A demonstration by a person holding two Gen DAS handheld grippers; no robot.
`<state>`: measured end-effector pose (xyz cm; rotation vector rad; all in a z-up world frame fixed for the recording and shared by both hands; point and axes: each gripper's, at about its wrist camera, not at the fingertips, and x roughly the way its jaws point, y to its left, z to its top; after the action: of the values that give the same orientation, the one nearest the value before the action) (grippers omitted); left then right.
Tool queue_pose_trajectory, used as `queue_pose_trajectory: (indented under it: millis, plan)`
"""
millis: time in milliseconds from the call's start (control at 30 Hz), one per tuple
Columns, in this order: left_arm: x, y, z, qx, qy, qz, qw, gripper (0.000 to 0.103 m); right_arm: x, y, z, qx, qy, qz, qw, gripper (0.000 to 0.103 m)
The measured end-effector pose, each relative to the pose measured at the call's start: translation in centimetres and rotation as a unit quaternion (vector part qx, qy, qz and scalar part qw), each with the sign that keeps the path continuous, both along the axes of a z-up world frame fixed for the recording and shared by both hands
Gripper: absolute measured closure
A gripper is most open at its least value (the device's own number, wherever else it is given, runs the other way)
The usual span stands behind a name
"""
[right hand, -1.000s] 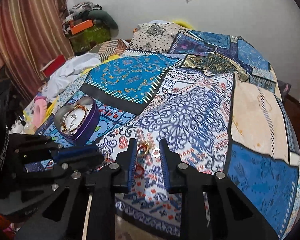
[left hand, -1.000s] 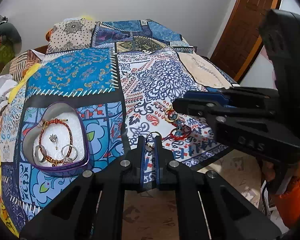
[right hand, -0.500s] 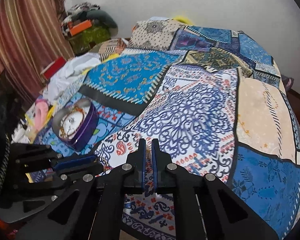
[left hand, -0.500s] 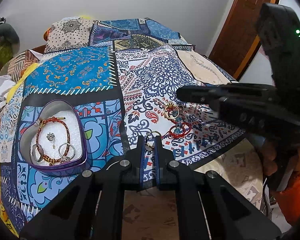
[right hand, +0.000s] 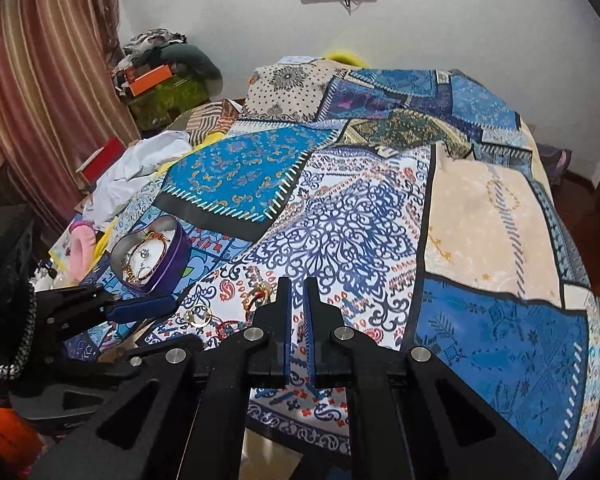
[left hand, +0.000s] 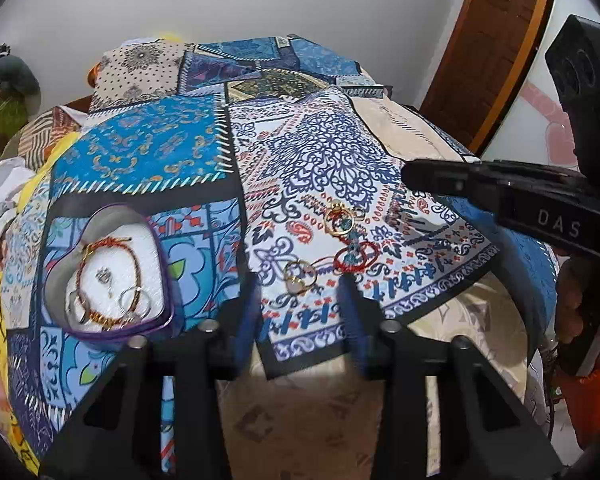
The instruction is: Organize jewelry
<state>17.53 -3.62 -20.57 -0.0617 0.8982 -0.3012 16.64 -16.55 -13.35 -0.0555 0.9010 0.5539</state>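
Left gripper (left hand: 300, 300): we see its fingers spread wide, framing a gold ring (left hand: 299, 277) at lower centre on the patchwork bedspread (left hand: 332, 160).
Right gripper (right hand: 298, 320): fingers nearly closed, holding nothing.
Purple heart-shaped tin (left hand: 56, 280): lower left, holding a red-gold bracelet (left hand: 108, 276).

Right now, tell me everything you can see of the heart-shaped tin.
The heart-shaped tin sits open and upright on the patchwork bedspread, left of the loose rings. Purple outside, bare grey metal inside, with a white padded floor. It holds a red-and-gold braided bracelet, two silver rings and a small silver charm. No lid is visible. Neither gripper touches it.
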Motion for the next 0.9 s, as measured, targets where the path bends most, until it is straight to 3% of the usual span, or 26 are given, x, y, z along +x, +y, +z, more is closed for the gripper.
queue_pose_trajectory:
  millis: [67,400,667,900]
  plan:
    - [0.4,-0.4,-0.4,0.011,-0.003,-0.004,0.9999,0.086,0.1,-0.1,-0.3,0.002,0.01,0.0,1.0,0.098]
    - [0.3,-0.6,-0.3,0.021,-0.02,-0.008,0.9996,0.086,0.3,0.9,-0.5,-0.001,0.023,0.016,1.0,0.096]
    - [-0.8,1.6,2.3,-0.013,-0.048,0.009,0.9987,0.086,0.7,3.3,-1.1,-0.027,0.025,0.049,0.998,0.096]
    - [-1.1,2.1,3.3,-0.018,-0.067,0.008,0.9976,0.086,1.3,4.4,-2.4,-0.056,0.035,0.054,0.996,0.094]
